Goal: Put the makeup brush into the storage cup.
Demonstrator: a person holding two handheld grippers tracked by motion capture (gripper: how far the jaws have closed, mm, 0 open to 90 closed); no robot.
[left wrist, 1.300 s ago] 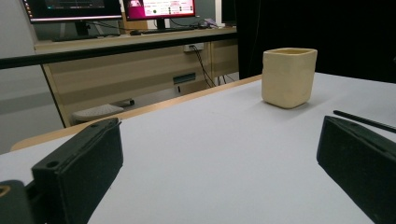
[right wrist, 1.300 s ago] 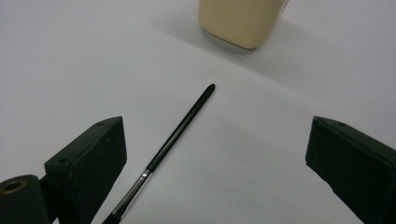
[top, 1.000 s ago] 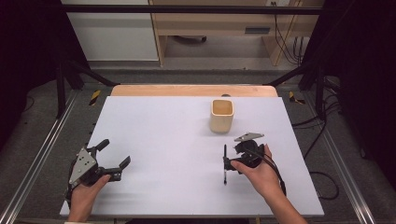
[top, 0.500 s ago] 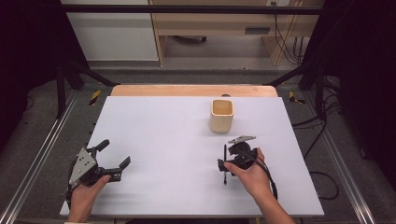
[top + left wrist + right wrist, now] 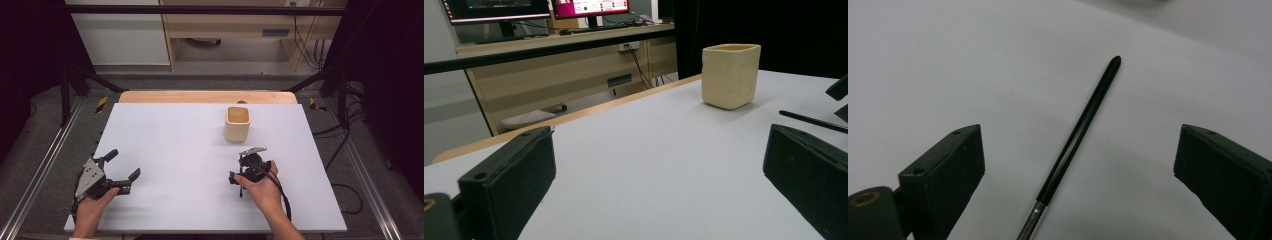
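Observation:
A thin black pen (image 5: 1083,125) lies flat on the white table (image 5: 175,135), with a metal section at its near end. My right gripper (image 5: 1080,146) points down over it, jaws open on either side and not touching it. In the high view the right gripper (image 5: 242,179) sits right of centre, above the pen (image 5: 241,192). A cream square cup (image 5: 237,123) stands upright behind it. My left gripper (image 5: 123,165) rests open and empty at the front left. From the left gripper (image 5: 659,155) view, the cup (image 5: 730,75) and the pen (image 5: 811,120) lie ahead to the right.
A wooden strip (image 5: 207,96) edges the table's far side. Metal rails (image 5: 45,165) run along both sides of the table. Beyond it stand a desk (image 5: 574,65) with monitors and hanging cables (image 5: 302,45).
My right gripper has moved left and toward the person and tipped down over the pen. The left gripper, the cup and the pen have stayed put.

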